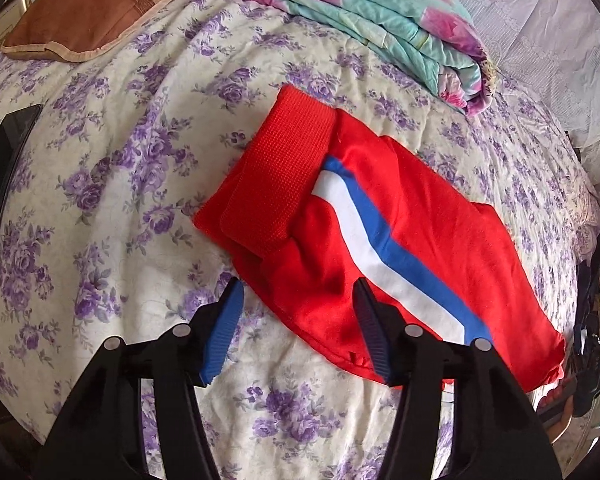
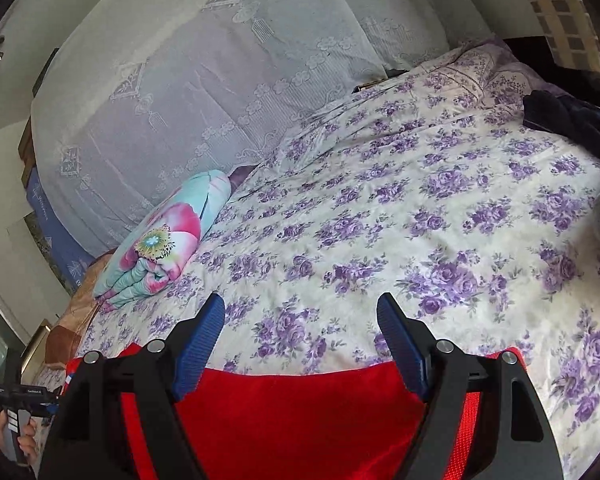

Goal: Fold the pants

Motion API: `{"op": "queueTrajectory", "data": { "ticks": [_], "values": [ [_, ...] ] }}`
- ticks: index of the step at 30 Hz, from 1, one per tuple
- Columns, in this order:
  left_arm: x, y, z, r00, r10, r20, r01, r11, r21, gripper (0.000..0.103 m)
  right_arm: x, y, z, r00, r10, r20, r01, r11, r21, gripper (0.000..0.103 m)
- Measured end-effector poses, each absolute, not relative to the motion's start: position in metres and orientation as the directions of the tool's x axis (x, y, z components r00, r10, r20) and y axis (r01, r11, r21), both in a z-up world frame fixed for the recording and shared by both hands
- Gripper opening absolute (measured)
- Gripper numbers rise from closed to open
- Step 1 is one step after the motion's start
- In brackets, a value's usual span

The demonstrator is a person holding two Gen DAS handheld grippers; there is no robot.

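Red pants (image 1: 364, 240) lie already folded into a compact packet on the floral bed sheet (image 1: 120, 160), ribbed waistband on top at the far-left end, white and blue stripe running down toward the near edge. Phone (image 1: 4, 176) sits well apart at far left, brown pillow (image 1: 80, 12) behind it, folded teal quilt (image 1: 400, 28) beyond the pants. Left claw (image 1: 296, 332) hangs over the near-left edge of the packet, jaws partly apart, one pad over sheet, one over red cloth, nothing pinched. Right claw (image 2: 300, 344) hovers above the packet's far edge, jaws wide, empty. Looks like the last fold or tidy-up: left should pinch all layers at the edge, not just the top one, and right should press flat while it moves, else the stack slides open.
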State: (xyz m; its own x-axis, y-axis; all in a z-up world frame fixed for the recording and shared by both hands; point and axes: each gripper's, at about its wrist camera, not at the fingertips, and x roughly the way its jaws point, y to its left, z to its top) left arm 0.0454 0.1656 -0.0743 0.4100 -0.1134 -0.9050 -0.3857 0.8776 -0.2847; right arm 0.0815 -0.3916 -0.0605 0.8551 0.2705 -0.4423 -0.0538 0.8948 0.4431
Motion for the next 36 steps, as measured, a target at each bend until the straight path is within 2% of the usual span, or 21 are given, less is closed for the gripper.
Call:
{"op": "queueTrajectory", "data": {
  "ticks": [6,8,11,15,19,22,24,25,26,29,33,36],
  "values": [
    [0.060,0.163,-0.085,0.390,-0.139,-0.910,-0.379,0.877,-0.296,0.055,0.080,-0.386,-0.058,0.860,0.271,-0.432,-0.072,0.903,0.423,0.079],
    [0.064,0.164,-0.088,0.387,-0.141,-0.911,-0.391,0.870,-0.301,0.045,0.080,-0.388,-0.060,0.859,0.262,-0.440,-0.058,0.904,0.424,0.079],
    [0.066,0.162,-0.082,0.413,-0.130,-0.901,-0.387,0.871,-0.303,0.039,0.082,-0.391,-0.062,0.854,0.266,-0.448,-0.049,0.897,0.438,0.079],
    [0.064,0.159,-0.077,0.419,-0.108,-0.902,-0.387,0.877,-0.285,0.039,0.082,-0.393,-0.064,0.844,0.303,-0.441,-0.061,0.874,0.483,0.079],
    [0.064,0.159,-0.074,0.438,-0.131,-0.890,-0.376,0.872,-0.313,0.040,0.082,-0.389,-0.063,0.846,0.287,-0.449,-0.059,0.888,0.456,0.079],
    [0.068,0.163,-0.078,0.454,-0.192,-0.870,-0.379,0.842,-0.383,0.051,0.082,-0.386,-0.062,0.846,0.285,-0.451,-0.067,0.896,0.440,0.079],
    [0.071,0.166,-0.084,0.460,-0.207,-0.863,-0.393,0.825,-0.407,0.051,0.081,-0.386,-0.062,0.848,0.279,-0.450,-0.066,0.899,0.432,0.079],
    [0.071,0.167,-0.086,0.468,-0.197,-0.861,-0.396,0.824,-0.404,0.043,0.081,-0.386,-0.062,0.849,0.275,-0.450,-0.065,0.901,0.428,0.079],
    [0.071,0.167,-0.087,0.474,-0.161,-0.866,-0.405,0.833,-0.376,0.020,0.081,-0.386,-0.062,0.850,0.272,-0.451,-0.062,0.902,0.427,0.079],
    [0.068,0.168,-0.086,0.475,-0.132,-0.870,-0.397,0.850,-0.346,0.012,0.082,-0.389,-0.062,0.847,0.286,-0.449,-0.063,0.891,0.449,0.079],
    [0.058,0.158,-0.066,0.462,-0.033,-0.886,-0.374,0.899,-0.229,0.011,0.083,-0.387,-0.063,0.842,0.288,-0.455,-0.065,0.893,0.445,0.079],
    [0.051,0.158,-0.050,0.462,-0.024,-0.887,-0.342,0.917,-0.203,0.012,0.083,-0.381,-0.063,0.835,0.298,-0.463,-0.083,0.899,0.430,0.079]
  ]
}}
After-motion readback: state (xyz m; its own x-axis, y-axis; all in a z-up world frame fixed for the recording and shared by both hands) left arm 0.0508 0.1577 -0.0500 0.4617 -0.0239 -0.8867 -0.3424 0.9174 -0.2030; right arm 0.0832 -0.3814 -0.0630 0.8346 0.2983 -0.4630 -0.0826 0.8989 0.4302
